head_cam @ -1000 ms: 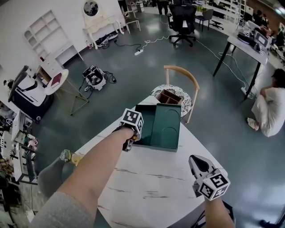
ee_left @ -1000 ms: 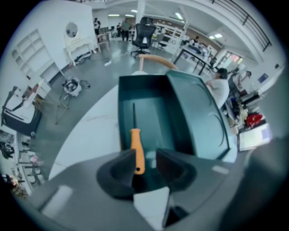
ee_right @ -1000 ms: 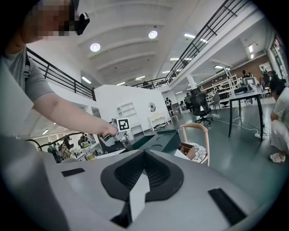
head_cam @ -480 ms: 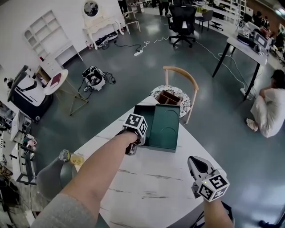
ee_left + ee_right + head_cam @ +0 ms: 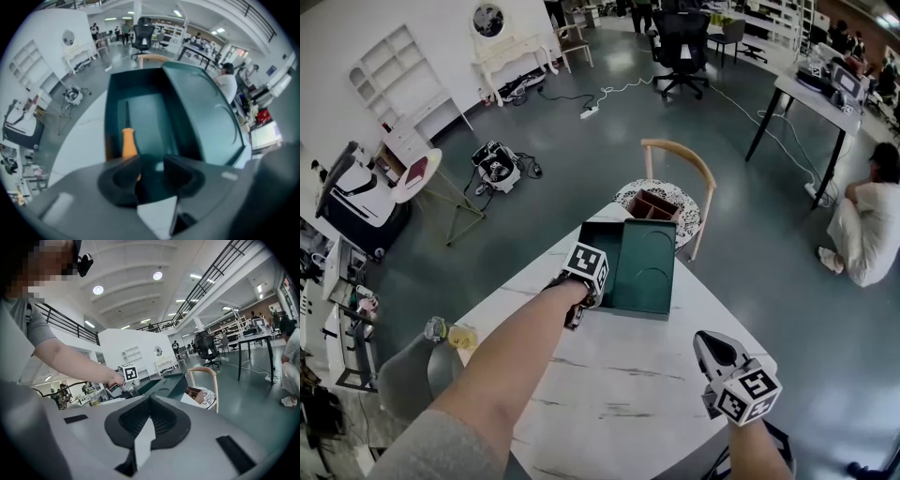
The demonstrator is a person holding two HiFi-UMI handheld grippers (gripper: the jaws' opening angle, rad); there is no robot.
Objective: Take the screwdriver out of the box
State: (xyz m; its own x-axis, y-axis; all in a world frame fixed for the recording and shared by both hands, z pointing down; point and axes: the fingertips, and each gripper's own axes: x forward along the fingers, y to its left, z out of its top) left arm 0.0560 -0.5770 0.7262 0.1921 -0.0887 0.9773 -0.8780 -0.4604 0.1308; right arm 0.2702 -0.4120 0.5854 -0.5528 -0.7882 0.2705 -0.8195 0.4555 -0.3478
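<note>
A dark green box (image 5: 645, 272) stands open on the white table (image 5: 609, 375), its lid (image 5: 201, 112) tipped to the right. Inside lies the screwdriver (image 5: 129, 143), with an orange handle and a dark shaft pointing away. My left gripper (image 5: 573, 314) points steeply down at the box's near left corner. Its jaws (image 5: 150, 172) are opening, and the handle's end shows by the left finger (image 5: 119, 180), with no pad pressing on it. My right gripper (image 5: 705, 339) hovers at the table's near right, jaws together (image 5: 150, 401) and holding nothing.
A wooden chair (image 5: 680, 155) stands behind the table with a small brown box (image 5: 656, 204) on its lace seat. A person (image 5: 867, 225) sits on the floor at the right. A grey chair (image 5: 408, 370) is at the table's left.
My left gripper has edged slightly right and nearer along the box's left side. The right gripper has stayed put.
</note>
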